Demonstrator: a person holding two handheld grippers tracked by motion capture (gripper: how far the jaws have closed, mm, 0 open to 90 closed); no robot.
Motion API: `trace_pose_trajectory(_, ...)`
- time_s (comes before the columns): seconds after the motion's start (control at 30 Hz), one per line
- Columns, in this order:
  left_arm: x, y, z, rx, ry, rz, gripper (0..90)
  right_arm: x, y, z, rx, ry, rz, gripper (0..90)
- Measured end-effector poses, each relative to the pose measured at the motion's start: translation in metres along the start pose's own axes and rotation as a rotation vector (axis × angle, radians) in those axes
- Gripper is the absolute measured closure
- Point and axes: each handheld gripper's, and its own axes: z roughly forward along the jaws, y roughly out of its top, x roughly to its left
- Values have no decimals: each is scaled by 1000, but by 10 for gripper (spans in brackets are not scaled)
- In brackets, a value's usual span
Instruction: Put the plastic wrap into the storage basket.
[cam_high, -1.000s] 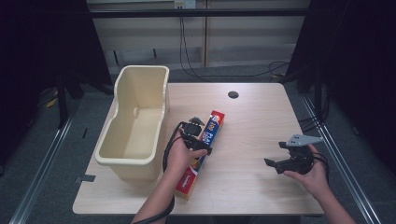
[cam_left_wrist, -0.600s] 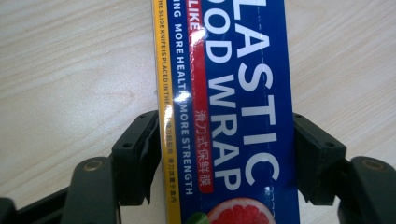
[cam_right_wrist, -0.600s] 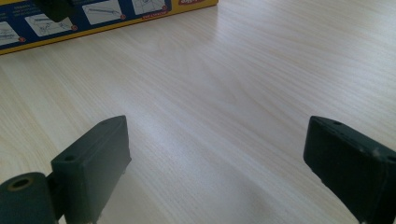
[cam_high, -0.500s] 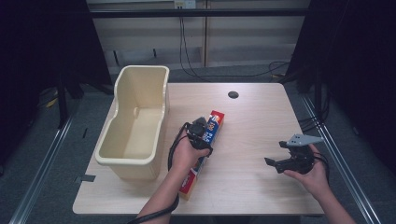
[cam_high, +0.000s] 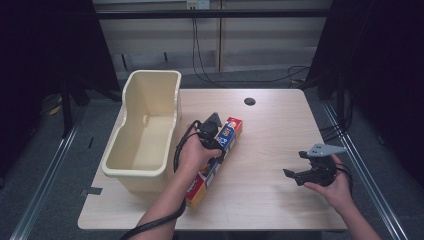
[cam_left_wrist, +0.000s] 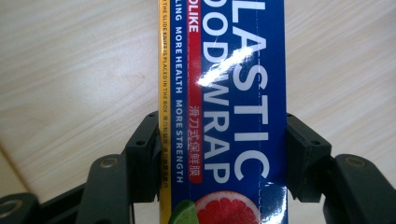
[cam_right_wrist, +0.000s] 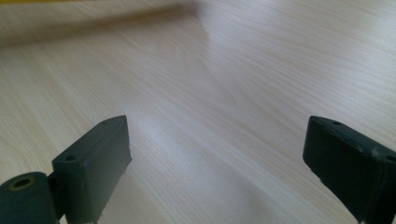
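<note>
The left gripper (cam_high: 212, 131) has its two black fingers (cam_left_wrist: 142, 156) clamped on the long sides of a plastic food wrap box (cam_left_wrist: 224, 112). They have just been closing, and now press flat against the glossy blue cardboard from both sides. In the high view the box (cam_high: 215, 162) runs diagonally across the centre of the frame, its upper end near the middle and its lower end toward the bottom. It is a slim rectangular carton with a yellow edge stripe, white lettering and a grapefruit slice printed on it.

The right gripper (cam_high: 314, 167), at the lower right of the high view, holds nothing. Its matte black fingers (cam_right_wrist: 93, 161) are spread wide over bare pale woodgrain.

The bench (cam_high: 280, 130) is light wood laminate with a small dark round hole near its far edge. A cream plastic tub (cam_high: 145, 132), smooth-walled with rounded corners, stands just left of the box.
</note>
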Motion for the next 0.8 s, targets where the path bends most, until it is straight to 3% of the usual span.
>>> trace_pose_trajectory(0.27, 3, 3, -33, -12, -50, -7, 405, 1, 0, 0, -10, 12, -5, 44)
trace_pose_trajectory(0.43, 6, 3, -53, -20, -28, -11, 405, 2, 1, 1, -4, 14, -11, 32)
trace_pose_trajectory(0.8, 11, 3, -93, -52, -36, -34, 404, 4, 2, 3, 1, 30, -20, 5)
